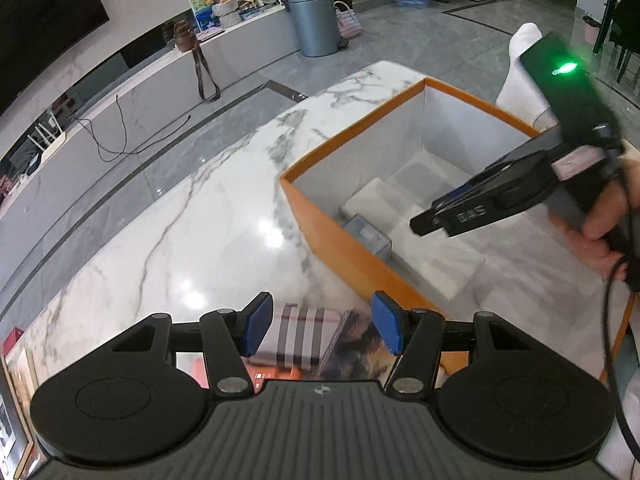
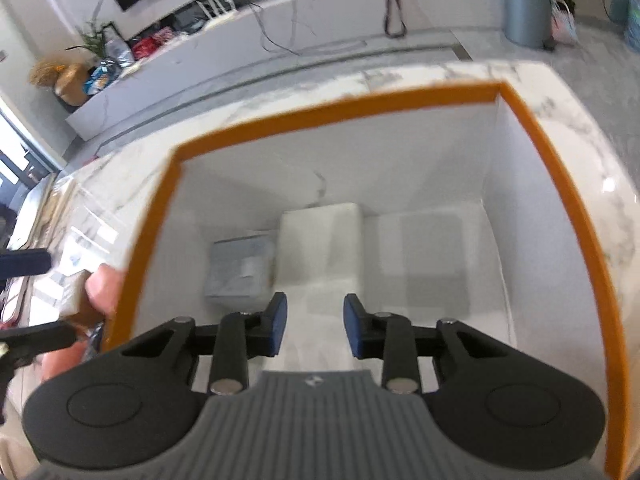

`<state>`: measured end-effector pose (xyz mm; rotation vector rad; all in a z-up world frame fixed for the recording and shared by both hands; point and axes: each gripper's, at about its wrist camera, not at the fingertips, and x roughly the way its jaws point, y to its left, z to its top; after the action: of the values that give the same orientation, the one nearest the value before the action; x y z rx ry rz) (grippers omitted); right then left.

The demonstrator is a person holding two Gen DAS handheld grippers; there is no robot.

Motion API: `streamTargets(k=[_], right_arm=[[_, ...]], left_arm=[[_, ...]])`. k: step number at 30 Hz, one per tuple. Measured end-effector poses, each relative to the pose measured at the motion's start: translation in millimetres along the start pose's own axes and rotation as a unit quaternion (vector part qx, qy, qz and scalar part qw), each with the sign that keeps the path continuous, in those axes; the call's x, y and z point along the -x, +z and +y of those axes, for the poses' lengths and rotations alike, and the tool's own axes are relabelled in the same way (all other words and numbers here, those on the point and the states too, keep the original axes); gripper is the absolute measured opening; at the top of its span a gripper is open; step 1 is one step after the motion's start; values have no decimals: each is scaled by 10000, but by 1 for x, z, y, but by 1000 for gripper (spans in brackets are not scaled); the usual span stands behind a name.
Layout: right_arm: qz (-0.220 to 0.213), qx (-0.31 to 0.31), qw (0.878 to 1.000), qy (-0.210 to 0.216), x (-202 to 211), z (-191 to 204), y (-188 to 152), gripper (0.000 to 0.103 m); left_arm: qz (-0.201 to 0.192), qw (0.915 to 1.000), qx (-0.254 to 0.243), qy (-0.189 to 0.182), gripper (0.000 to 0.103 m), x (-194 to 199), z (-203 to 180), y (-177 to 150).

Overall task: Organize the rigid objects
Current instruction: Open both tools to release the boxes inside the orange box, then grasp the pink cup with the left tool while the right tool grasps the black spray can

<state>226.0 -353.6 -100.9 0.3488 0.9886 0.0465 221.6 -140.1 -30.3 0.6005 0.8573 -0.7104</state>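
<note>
My left gripper [image 1: 322, 330] is shut on a striped box [image 1: 298, 334] with a brown printed side, held over the marble table just left of the orange-rimmed box [image 1: 352, 130]. The right wrist view shows that same striped box [image 2: 74, 288] between the left gripper's fingers [image 2: 28, 260], beside a hand. My right gripper [image 2: 316, 326] hangs open over the orange-rimmed box's [image 2: 320, 114] white inside, with nothing between its pads. On the floor of the box lie a grey box [image 2: 240, 272], a white box [image 2: 320, 240] and a flatter white box [image 2: 424, 256].
The marble table [image 1: 180, 220] stretches to the left of the orange-rimmed box. Flat red and printed items [image 1: 16, 356] lie at its near left edge. A grey bin [image 1: 314, 20] stands on the floor beyond, by a low white cabinet. A hand [image 1: 600, 224] carries the right gripper [image 1: 430, 222].
</note>
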Motion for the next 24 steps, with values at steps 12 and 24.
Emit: streamTargets(k=[12,24], right_arm=[[-355,1031,9908,803,67,104,-33,35],[404,900,9919,794,11,187,-74,42]], left_arm=[[75,9994,249,224,63,51,18,-48],[458,9944,720,626,66,45,63,-126]])
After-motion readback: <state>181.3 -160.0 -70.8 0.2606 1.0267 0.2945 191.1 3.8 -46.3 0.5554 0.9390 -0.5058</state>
